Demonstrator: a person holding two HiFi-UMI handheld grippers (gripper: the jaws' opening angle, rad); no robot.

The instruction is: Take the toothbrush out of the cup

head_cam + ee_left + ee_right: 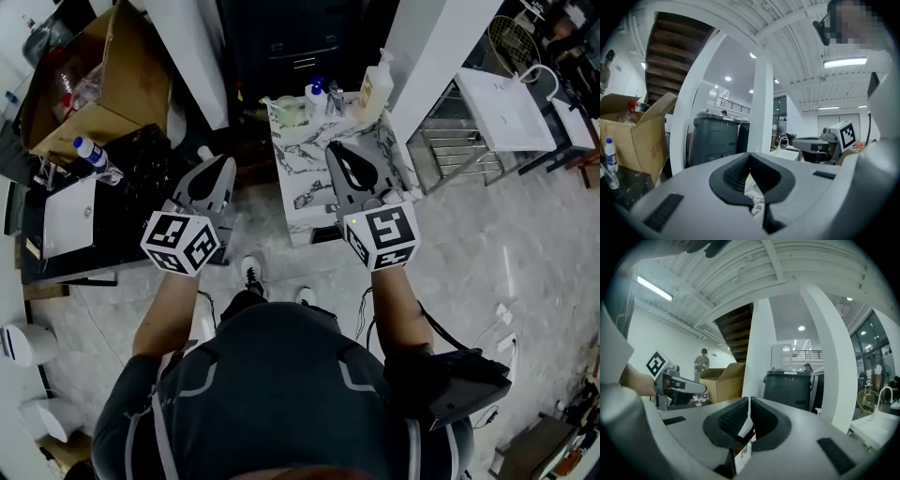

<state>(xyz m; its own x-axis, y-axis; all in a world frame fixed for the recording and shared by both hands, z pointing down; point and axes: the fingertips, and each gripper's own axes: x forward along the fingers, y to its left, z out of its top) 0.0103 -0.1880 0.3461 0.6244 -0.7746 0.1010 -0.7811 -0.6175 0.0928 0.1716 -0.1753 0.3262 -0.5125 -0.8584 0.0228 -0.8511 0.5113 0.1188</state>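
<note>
Standing before the marble table (314,183), the person holds both tools level, the left tool (223,164) and right tool (337,152) each clenched on nothing. The toothbrush (318,84) stands in the white cup (314,101) at the table's far edge, near a soap bottle (375,89), beyond both tools, untouched.

Head camera looks down; every view shares carton (94,80).

A small white marble-patterned bench (305,183) with grey veins stands on the pale stone floor (487,244). Along its far edge sit a pale green vessel (291,111), a white cup (315,97) and a cream pump bottle (375,89), close together.
</note>
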